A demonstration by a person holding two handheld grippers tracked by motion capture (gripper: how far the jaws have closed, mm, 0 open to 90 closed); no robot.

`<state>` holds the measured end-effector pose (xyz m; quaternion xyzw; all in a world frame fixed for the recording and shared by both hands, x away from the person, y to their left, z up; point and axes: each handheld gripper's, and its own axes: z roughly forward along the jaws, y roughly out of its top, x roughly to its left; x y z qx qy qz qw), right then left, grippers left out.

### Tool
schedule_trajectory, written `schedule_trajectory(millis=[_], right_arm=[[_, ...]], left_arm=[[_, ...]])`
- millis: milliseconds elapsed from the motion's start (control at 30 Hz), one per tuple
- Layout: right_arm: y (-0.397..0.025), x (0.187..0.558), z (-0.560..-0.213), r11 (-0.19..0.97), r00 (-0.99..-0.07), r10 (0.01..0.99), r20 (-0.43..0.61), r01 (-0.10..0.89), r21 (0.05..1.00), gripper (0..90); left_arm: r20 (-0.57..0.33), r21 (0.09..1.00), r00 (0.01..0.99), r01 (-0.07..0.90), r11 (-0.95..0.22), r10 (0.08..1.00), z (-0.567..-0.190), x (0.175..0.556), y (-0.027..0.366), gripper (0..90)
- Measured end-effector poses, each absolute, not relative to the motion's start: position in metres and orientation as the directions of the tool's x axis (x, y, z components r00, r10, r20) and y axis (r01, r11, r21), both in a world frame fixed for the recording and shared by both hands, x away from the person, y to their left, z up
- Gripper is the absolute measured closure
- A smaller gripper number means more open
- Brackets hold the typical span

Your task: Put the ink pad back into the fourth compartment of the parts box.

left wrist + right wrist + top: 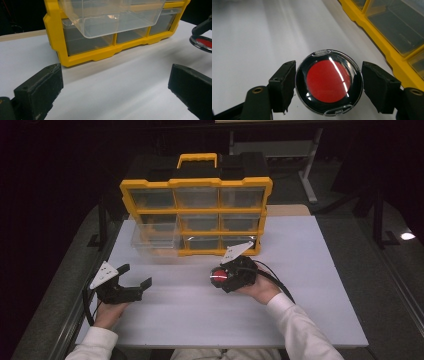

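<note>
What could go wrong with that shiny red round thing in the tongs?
1. The right tongs pinch the round red compact only at its smooth curved rim, so it might slip out and drop onto the white table.
2. The clear drawer sticks far out of the yellow organizer. A bump from the open left tongs might pull it right out.
</note>
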<state>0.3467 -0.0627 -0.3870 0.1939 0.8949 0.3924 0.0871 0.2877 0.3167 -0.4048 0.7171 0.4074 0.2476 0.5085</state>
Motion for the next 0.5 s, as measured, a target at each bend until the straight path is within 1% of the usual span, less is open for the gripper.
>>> schedule_trajectory(millis=[500], right_arm=[[-0.058, 0.35, -0.367, 0.605, -0.91, 0.414, -0.01, 0.267, 0.75, 29.1]], left_arm=[[-0.061, 0.932, 0.546, 0.331, -0.149, 0.836, -0.405, 0.288, 0.317, 0.0]])
